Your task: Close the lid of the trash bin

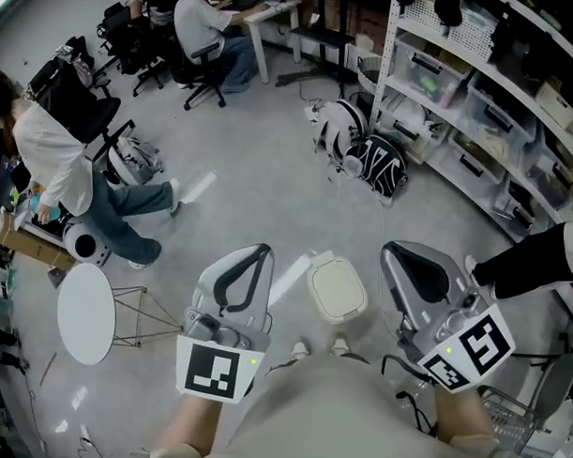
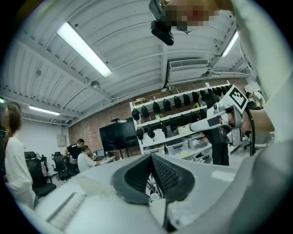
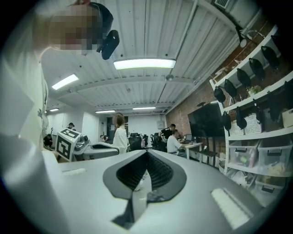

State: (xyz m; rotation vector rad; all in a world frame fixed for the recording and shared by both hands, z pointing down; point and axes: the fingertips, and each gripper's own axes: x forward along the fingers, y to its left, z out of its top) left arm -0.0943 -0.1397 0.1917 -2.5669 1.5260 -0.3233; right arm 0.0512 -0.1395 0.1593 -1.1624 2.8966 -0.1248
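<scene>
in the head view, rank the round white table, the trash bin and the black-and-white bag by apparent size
1. round white table, clearly largest
2. trash bin and black-and-white bag look alike; the bag lies farther from the camera, so unranked

no word, brand, number or sign is legible in any view. black-and-white square patterns, not letters, stand on the left cube (image 1: 216, 369) of the left gripper (image 1: 262, 251) and the right cube (image 1: 469, 347) of the right gripper (image 1: 390, 251).

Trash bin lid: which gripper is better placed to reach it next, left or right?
Right, narrowly. In the head view the trash bin stands between both, slightly nearer the right gripper than the left gripper. Both are shut and empty.
</scene>
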